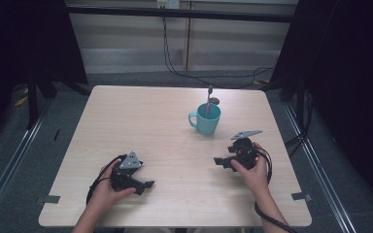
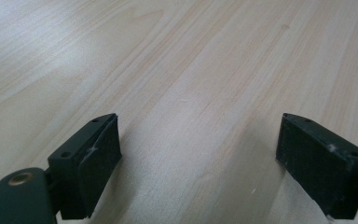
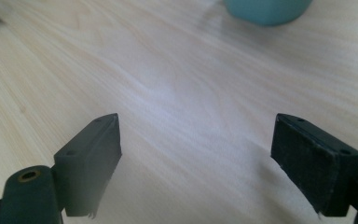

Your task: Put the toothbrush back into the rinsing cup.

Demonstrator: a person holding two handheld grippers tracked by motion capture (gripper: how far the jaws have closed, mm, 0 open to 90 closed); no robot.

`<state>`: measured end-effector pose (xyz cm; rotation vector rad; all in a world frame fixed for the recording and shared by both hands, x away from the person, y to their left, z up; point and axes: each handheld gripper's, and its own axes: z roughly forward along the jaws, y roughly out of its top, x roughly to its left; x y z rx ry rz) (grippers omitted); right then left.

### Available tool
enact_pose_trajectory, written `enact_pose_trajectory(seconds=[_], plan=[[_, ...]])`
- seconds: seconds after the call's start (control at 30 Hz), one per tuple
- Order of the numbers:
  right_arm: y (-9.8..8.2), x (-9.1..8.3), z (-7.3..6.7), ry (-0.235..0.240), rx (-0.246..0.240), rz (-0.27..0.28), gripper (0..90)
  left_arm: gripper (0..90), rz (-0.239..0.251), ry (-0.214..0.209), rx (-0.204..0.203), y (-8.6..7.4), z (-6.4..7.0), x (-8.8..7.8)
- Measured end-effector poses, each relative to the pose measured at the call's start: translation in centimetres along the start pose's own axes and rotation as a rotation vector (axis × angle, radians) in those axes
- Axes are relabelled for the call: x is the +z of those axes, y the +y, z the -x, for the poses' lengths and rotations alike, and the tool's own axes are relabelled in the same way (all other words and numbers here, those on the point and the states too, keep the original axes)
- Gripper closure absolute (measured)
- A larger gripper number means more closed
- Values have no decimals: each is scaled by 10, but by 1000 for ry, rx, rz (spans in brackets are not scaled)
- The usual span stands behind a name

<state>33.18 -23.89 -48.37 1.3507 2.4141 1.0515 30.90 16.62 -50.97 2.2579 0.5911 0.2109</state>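
1. On the far right part of the table point(image 1: 141, 121) — a teal mug point(image 1: 207, 119), upright, handle toward the left, with a pink-handled utensil point(image 1: 208, 101) standing in it.
2. Right gripper point(image 1: 222, 162) — near the mug, on its near side, low over the table; fingers point(image 3: 91, 161) wide apart, nothing between them.
3. Left gripper point(image 1: 145, 185) — near left of the table, well apart from the mug; fingers point(image 2: 93, 158) spread, gap empty.

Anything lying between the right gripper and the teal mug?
Nothing. In the high view the stretch from the right gripper to the teal mug is bare table; the right gripper view agrees.
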Motion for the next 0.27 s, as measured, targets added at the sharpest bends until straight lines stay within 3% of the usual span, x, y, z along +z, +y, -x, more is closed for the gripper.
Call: enact_pose_trajectory(seconds=[0.27], plan=[[-14, 5, -4, -30, -23, -8, 151, 133, 0, 0, 0, 0, 0, 0]])
